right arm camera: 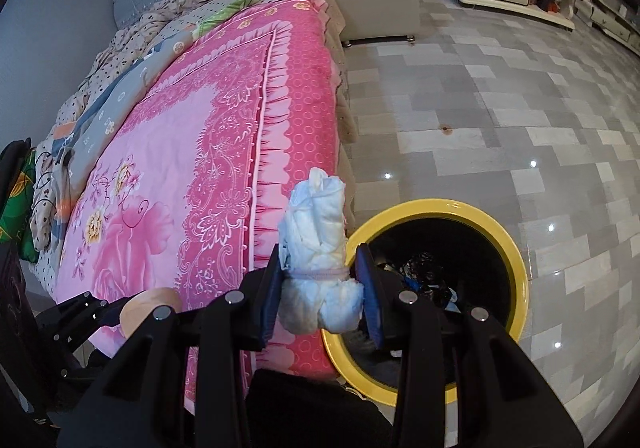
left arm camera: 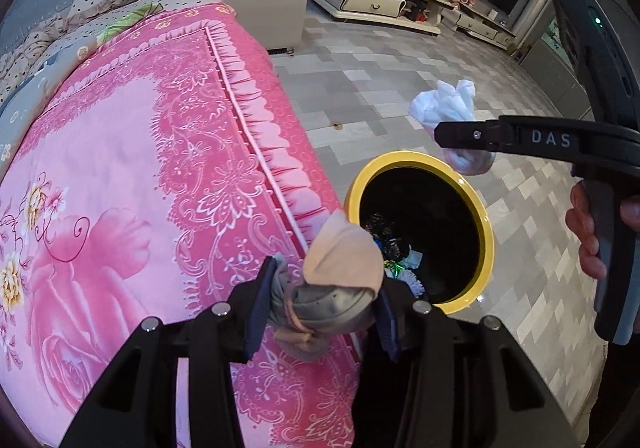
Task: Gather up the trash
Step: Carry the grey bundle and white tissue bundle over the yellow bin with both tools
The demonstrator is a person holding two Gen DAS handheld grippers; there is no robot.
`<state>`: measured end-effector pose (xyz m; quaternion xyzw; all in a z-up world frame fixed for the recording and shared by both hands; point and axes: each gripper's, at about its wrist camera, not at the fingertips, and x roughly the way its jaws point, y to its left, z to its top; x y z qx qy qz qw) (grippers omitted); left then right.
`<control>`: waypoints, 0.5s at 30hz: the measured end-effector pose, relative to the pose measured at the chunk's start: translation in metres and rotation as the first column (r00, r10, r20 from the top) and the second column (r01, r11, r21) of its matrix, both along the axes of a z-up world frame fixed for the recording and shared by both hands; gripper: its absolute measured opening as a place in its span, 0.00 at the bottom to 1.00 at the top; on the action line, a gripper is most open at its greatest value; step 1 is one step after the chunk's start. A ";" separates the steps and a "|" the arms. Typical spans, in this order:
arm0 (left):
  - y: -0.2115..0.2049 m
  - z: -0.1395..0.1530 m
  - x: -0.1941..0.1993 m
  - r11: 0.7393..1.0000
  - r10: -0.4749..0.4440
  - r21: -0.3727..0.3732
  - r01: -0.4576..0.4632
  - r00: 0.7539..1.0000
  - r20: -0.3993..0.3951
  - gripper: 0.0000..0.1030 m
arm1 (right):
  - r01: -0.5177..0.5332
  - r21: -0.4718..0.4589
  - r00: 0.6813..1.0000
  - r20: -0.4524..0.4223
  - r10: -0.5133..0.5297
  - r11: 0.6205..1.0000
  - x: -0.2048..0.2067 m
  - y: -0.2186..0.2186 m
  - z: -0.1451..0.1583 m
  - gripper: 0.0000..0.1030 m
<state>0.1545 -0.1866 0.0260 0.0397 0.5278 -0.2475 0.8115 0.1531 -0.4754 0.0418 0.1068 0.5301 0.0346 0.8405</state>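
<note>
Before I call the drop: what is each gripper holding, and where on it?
Left gripper pinches a grey-and-beige sock bundle at its tied lower end. Right gripper pinches a white tissue wad at its banded waist.

Your left tool (left arm camera: 320, 308) was clamped shut on its load, and your right tool (right arm camera: 320, 296) likewise (your right hand (left arm camera: 592, 232) wrapped its handle), both held aloft.

Both wrist views look down, sharing bed (left arm camera: 120, 152) and bin (right arm camera: 516, 244).
</note>
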 end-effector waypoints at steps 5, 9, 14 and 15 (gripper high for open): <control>-0.028 -0.002 0.002 1.000 -0.025 -0.018 0.025 1.000 -0.012 0.41 | 0.050 -0.001 0.999 -0.004 -0.050 0.999 -0.012 -0.035 -0.003 0.34; -0.052 -0.009 0.003 0.999 -0.049 -0.024 0.048 0.998 -0.027 0.41 | 0.084 0.004 0.996 -0.013 -0.084 0.996 -0.019 -0.059 -0.009 0.34; -0.081 -0.018 0.002 0.996 -0.080 -0.027 0.079 0.996 -0.034 0.41 | 0.123 0.019 0.992 -0.032 -0.122 0.992 -0.025 -0.083 -0.022 0.35; -0.086 -0.020 0.004 0.996 -0.082 -0.029 0.081 0.996 -0.038 0.41 | 0.128 0.023 0.991 -0.037 -0.128 0.991 -0.025 -0.087 -0.024 0.35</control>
